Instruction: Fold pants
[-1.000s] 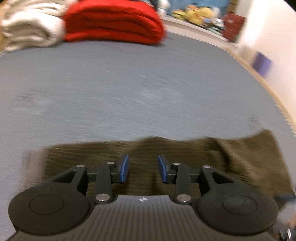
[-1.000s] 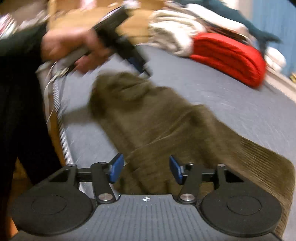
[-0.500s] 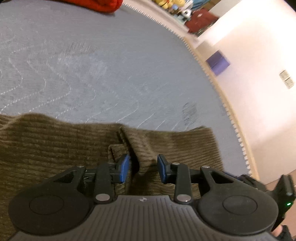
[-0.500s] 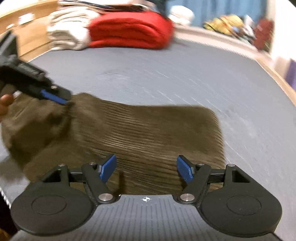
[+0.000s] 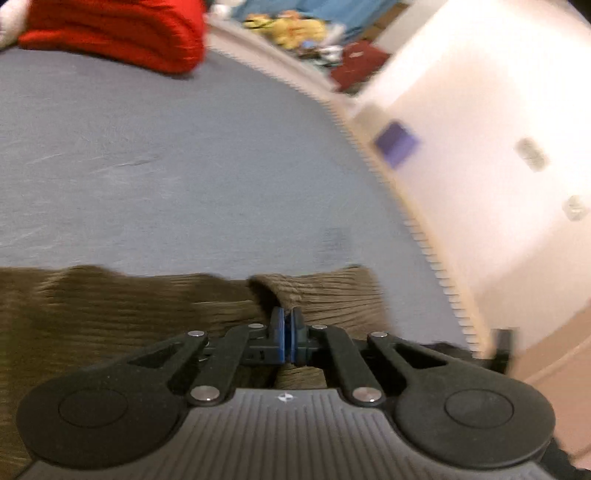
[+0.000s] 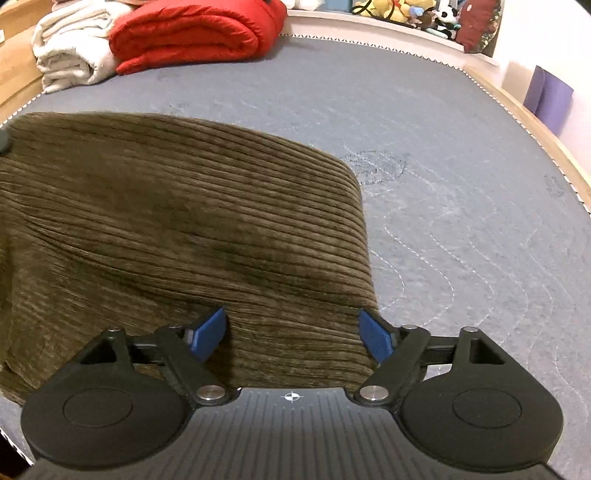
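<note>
Two grippers were over the pants point(image 6: 177, 229), brown corduroy spread on the grey bed point(image 6: 424, 129) along its near edge. Left gripper point(image 5: 287, 334) had its jaws fully together, blue pads touching, at a raised fold of the cloth; whether any fabric was pinched between them, can't tell, since the view was blurred. Right gripper point(image 6: 293, 334) was wide, jaws just been opening, pads not pressing; the pants' right-hand edge lay between them, cloth under the left pad, the right pad just past the edge above bare mattress. Red blanket point(image 6: 192, 33) and white towels point(image 6: 70, 55) sat at the bed's far corner, well apart from the pants.
</note>
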